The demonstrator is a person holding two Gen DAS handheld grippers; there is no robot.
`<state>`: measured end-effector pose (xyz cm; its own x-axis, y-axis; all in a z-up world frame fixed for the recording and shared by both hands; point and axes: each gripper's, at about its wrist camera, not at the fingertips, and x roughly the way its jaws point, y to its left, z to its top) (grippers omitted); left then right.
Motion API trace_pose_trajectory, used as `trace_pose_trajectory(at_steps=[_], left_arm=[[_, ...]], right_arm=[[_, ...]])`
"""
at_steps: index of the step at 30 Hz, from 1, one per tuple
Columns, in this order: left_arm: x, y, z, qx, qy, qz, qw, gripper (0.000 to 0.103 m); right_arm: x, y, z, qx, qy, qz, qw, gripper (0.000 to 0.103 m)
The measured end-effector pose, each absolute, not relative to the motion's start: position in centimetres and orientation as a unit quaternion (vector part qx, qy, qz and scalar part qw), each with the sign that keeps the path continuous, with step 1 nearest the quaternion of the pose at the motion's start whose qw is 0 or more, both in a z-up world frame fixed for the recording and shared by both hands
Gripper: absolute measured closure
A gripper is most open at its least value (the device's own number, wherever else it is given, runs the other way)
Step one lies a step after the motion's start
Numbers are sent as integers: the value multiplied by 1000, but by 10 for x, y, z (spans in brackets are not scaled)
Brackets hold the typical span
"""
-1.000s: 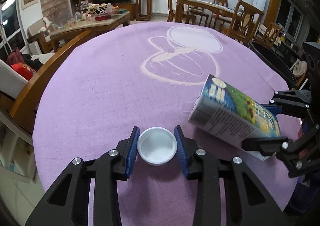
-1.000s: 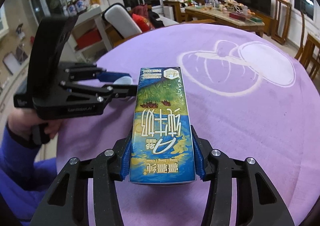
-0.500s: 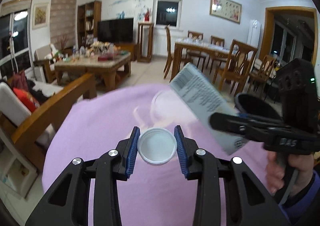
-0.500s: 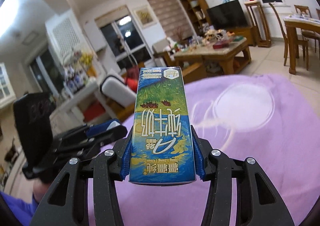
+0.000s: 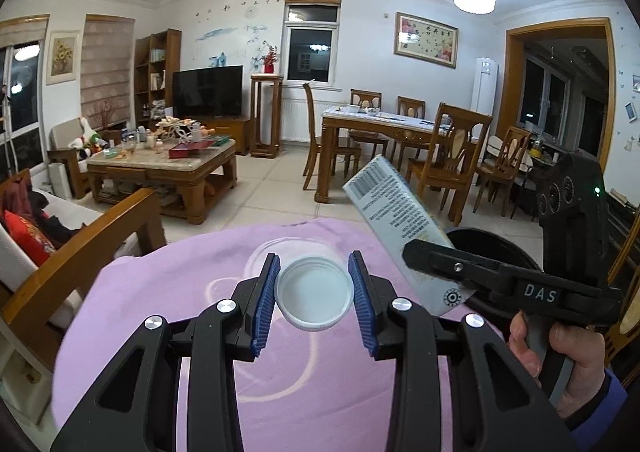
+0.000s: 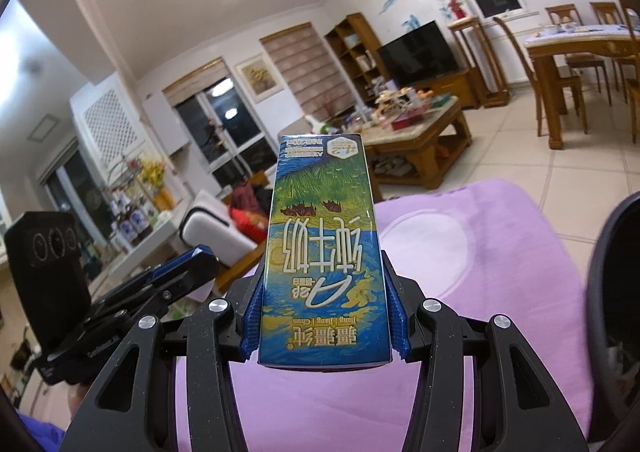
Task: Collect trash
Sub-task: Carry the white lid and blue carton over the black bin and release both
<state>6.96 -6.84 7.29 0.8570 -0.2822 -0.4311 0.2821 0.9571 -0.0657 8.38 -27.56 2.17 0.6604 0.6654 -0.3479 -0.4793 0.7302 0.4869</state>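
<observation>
My left gripper [image 5: 314, 298] is shut on a white plastic lid [image 5: 314, 298], held flat between its blue pads above the purple tablecloth [image 5: 160, 316]. My right gripper [image 6: 325, 316] is shut on a blue and green milk carton [image 6: 322, 248], which points up and away from the camera. In the left wrist view the carton [image 5: 394, 207] and the right gripper [image 5: 440, 252] stand to the right, lifted off the table, a hand [image 5: 576, 348] on the handle. In the right wrist view the left gripper [image 6: 184, 272] is low at the left. A black bin [image 5: 492, 244] sits past the table's right edge.
The bin's dark rim [image 6: 616, 276] fills the right edge of the right wrist view. A wooden chair back [image 5: 80, 260] stands at the table's left. Beyond are a coffee table [image 5: 160, 167], a dining table with chairs [image 5: 400, 131] and a tiled floor.
Both grippers have risen off the table and tilted up, each keeping its hold. The view has gone from the tabletop to the room, and the carton has swung up toward the bin side.
</observation>
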Motion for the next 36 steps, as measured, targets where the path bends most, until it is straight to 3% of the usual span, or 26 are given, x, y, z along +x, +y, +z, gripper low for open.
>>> trace_pose_trajectory(at_steps=[12, 36], left_arm=[[91, -109, 66, -20, 220, -196, 955, 67], [135, -276, 27, 31, 269, -332, 904, 67]], right_arm=[[87, -370, 12, 226, 237, 267, 906, 54], [52, -578, -56, 317, 215, 127, 915, 53]])
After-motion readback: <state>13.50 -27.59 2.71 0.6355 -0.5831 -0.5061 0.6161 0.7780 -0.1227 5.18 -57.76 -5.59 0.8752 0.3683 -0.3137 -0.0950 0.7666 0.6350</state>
